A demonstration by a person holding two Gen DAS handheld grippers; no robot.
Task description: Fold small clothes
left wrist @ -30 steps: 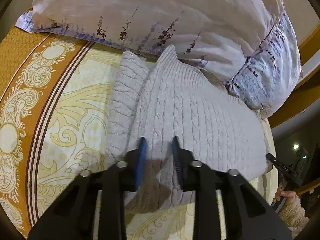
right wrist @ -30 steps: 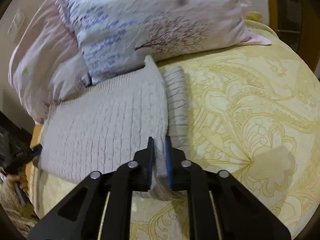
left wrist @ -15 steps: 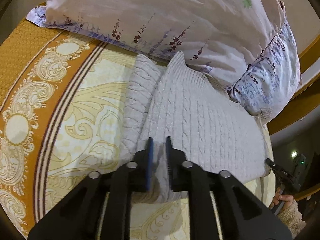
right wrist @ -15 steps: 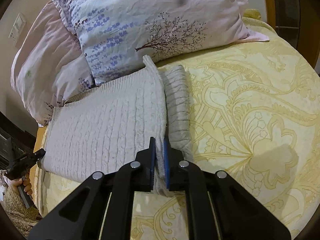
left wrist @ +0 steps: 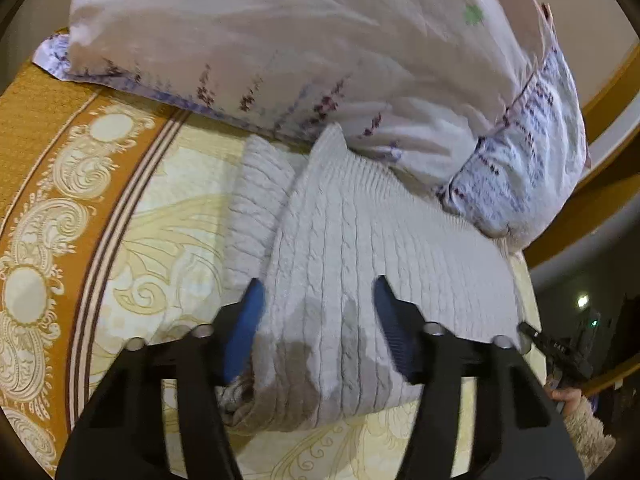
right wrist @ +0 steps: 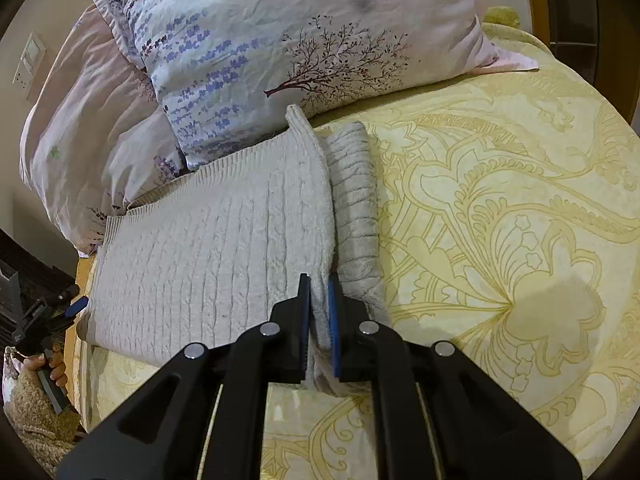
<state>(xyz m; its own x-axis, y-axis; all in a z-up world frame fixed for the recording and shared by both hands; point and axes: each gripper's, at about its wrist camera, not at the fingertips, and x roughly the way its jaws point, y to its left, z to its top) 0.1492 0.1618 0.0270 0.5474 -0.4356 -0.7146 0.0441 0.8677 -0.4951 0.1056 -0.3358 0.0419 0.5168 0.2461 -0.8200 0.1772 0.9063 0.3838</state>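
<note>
The folded cable-knit sweater (right wrist: 216, 248) lies on the bedspread (right wrist: 500, 208), its far edge against the pillows (right wrist: 280, 40). The right gripper (right wrist: 319, 292) pinches its near corner; the left gripper (left wrist: 318, 300) is opening astride the other. Bare bedspread flanks both ends.
</note>
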